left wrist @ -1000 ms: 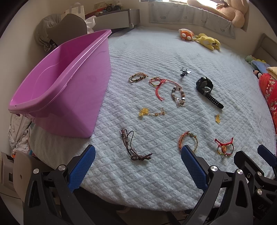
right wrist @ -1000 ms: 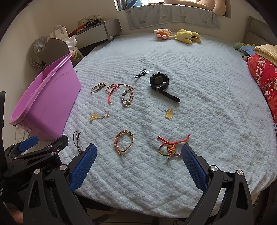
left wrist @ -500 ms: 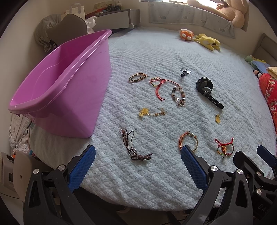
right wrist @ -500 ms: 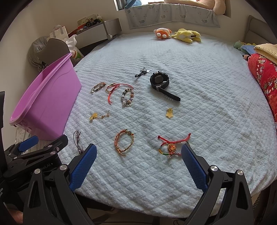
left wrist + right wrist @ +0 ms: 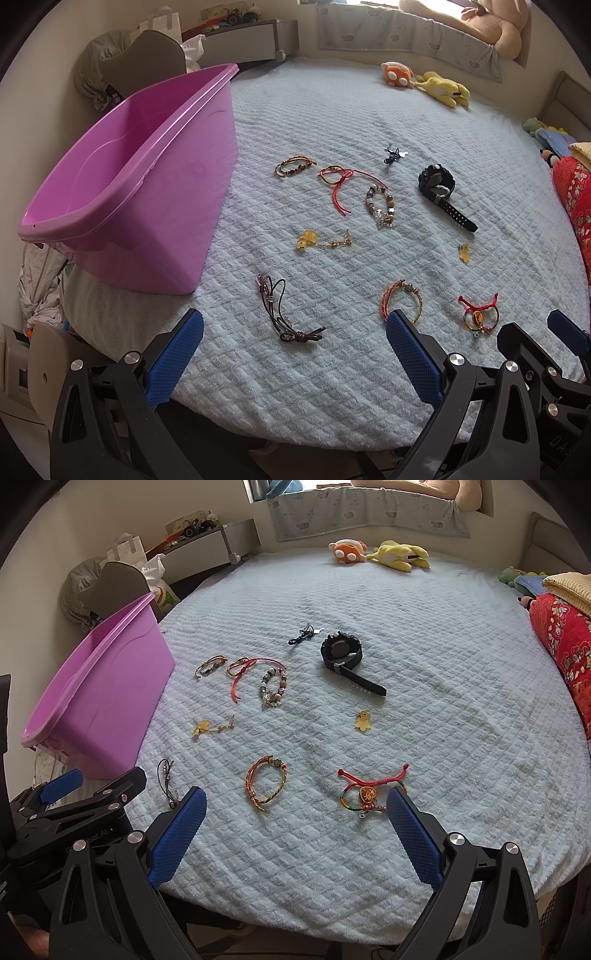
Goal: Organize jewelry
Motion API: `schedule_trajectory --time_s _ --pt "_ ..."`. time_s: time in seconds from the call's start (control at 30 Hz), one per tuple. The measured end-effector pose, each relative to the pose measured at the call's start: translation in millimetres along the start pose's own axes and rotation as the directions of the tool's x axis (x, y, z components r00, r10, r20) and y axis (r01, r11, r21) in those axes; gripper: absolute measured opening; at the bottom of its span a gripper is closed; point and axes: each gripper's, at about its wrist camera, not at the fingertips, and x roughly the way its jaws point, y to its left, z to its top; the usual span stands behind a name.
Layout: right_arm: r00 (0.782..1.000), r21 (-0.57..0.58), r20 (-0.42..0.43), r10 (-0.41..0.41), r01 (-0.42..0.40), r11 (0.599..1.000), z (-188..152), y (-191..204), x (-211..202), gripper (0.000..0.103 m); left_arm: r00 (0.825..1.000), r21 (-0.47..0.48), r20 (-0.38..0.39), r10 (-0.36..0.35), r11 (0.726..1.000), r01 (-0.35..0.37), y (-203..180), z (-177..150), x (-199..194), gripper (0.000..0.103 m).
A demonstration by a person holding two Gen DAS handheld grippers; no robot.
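Several pieces of jewelry lie scattered on a pale blue quilted bed. Nearest my left gripper (image 5: 295, 354), which is open and holds nothing, is a brown cord bracelet (image 5: 282, 314). My right gripper (image 5: 295, 830) is open too, with an orange braided bracelet (image 5: 266, 783) and a red string bracelet (image 5: 365, 790) just ahead of it. Farther off lie a black watch (image 5: 343, 655), a beaded bracelet (image 5: 273, 686), a red cord bracelet (image 5: 245, 670) and two yellow charms (image 5: 363, 720) (image 5: 306, 239). An empty purple tub (image 5: 122, 184) stands on the bed's left side.
Plush toys (image 5: 376, 552) lie at the bed's far end, and a red patterned blanket (image 5: 565, 653) sits along the right edge. A chair and shelves (image 5: 147, 62) stand beyond the tub. The near edge of the bed (image 5: 295, 915) runs just under both grippers.
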Motion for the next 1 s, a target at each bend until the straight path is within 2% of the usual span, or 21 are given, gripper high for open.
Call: schedule_trajectory --time_s 0.47,0.77,1.0 --pt "1.000 0.012 -0.001 0.021 -0.021 1.000 -2 -5 4 0.093 1.000 0.005 -0.001 0.001 1.000 -0.001 -1 -2 3 0.097" --pt "1.000 0.006 -0.025 0.008 -0.008 1.000 -15 -24 15 0.094 0.999 0.020 -0.033 0.026 0.999 -0.025 5 -17 26 0.097" --pt "0.999 0.049 -0.039 -0.005 0.007 0.999 -29 -55 26 0.093 0.998 0.000 -0.052 -0.027 1.000 0.027 2 -27 45 0.097"
